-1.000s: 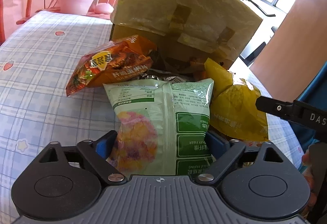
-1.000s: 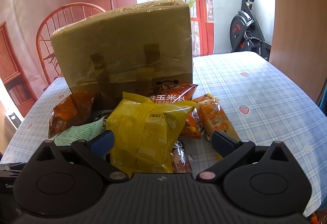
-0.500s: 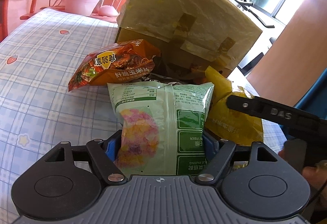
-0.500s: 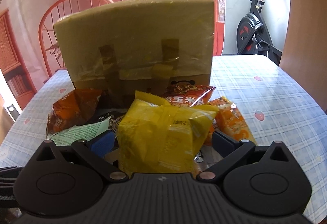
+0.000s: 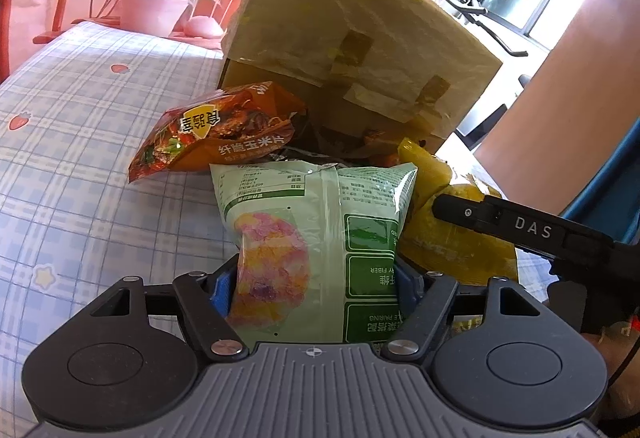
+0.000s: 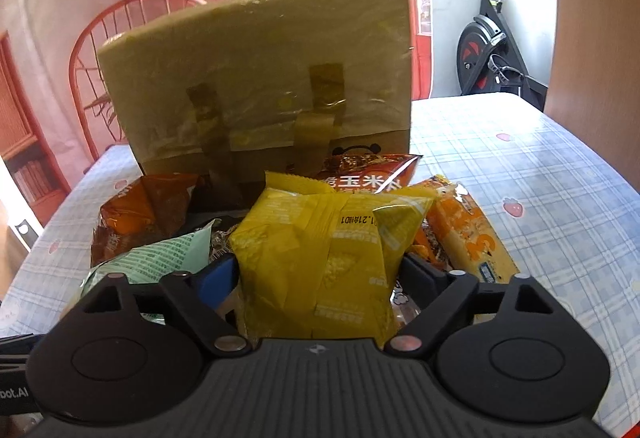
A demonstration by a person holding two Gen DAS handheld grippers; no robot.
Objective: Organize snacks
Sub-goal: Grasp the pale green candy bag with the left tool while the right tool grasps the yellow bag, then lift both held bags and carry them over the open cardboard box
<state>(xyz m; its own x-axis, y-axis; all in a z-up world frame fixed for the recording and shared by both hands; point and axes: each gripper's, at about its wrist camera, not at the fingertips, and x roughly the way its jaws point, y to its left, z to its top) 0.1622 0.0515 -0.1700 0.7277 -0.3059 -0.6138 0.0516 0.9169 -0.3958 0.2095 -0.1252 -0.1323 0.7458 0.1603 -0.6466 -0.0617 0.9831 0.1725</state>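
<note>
Left tool (image 5: 314,284) closing on one green bag (image 5: 320,238), right tool (image 6: 316,282) closing on one yellow bag (image 6: 320,258)

Both cameras ride low on a handheld gripper, looking forward and slightly down over a checked table (image 5: 80,174) from close range. The left wrist view faces the cardboard box (image 5: 360,50) at an angle from its left, with a green snack bag (image 5: 320,238) filling the foreground. The right wrist view faces the box (image 6: 260,78) squarely, a yellow snack bag (image 6: 320,258) nearest. Both views share the box, both bags and the pile between them
</note>
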